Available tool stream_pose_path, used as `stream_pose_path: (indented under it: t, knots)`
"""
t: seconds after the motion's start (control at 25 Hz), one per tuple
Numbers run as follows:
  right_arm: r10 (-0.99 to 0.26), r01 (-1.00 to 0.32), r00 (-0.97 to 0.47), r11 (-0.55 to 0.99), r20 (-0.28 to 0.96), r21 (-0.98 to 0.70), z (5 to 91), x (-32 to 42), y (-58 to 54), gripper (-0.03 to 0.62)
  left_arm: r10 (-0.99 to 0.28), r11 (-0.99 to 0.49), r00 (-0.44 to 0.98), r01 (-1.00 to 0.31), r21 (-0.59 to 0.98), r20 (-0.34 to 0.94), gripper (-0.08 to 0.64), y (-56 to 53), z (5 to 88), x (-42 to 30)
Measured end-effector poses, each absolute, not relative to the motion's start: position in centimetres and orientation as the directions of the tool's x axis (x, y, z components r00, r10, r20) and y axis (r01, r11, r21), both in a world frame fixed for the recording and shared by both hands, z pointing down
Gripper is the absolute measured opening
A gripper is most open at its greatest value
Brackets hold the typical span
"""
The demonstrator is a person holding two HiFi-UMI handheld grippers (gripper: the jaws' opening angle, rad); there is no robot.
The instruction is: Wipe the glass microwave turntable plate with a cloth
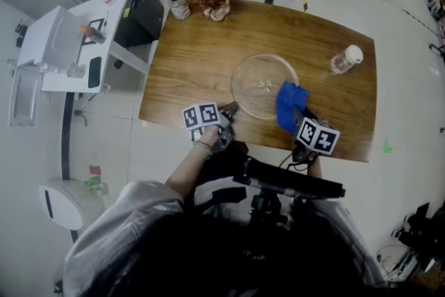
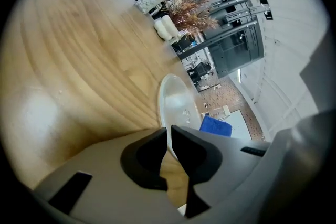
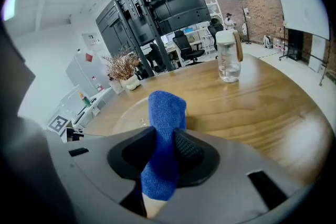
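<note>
Left claw (image 2: 169,132): I hold its jaws nearly together, pinching the near rim of the glass plate (image 2: 177,99); my forearm (image 1: 186,169) trails behind it. Right claw (image 3: 165,139): jaws clamped on the blue cloth (image 3: 167,105), which stands up past the tips. Both claws point forward and down.

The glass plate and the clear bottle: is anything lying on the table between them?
No. In the head view, the stretch of table between the glass plate and the bottle is bare wood.
</note>
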State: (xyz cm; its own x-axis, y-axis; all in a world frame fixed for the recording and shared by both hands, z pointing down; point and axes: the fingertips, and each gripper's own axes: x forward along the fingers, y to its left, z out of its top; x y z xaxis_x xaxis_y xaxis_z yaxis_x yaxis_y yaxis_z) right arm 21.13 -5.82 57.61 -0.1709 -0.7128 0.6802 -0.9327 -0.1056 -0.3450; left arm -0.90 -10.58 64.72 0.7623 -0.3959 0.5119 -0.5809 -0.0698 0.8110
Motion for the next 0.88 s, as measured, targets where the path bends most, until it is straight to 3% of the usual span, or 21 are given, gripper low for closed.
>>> stream_pose_path:
  t: [0.32,0.68,0.88]
  knots:
    - [-0.747,-0.902,-0.188,-0.125,0.637,-0.413,57.1,22.0,-1.3,0.12,-0.436,-0.151,0.741,-0.619,0.77,0.511,0.008,-5.1,64.2,-1.5]
    - [-0.77,-0.917,-0.232,-0.029,0.594,-0.397,56.0,21.5,4.1,0.118,-0.532,-0.371,0.724,-0.665,0.648,0.439,-0.002,0.6,60.4,0.1]
    - [-0.777,-0.915,-0.269,0.021,0.569,-0.404,55.3,20.7,6.7,0.118,-0.595,-0.418,0.678,-0.72,0.555,0.431,-0.002,3.0,59.4,-0.5]
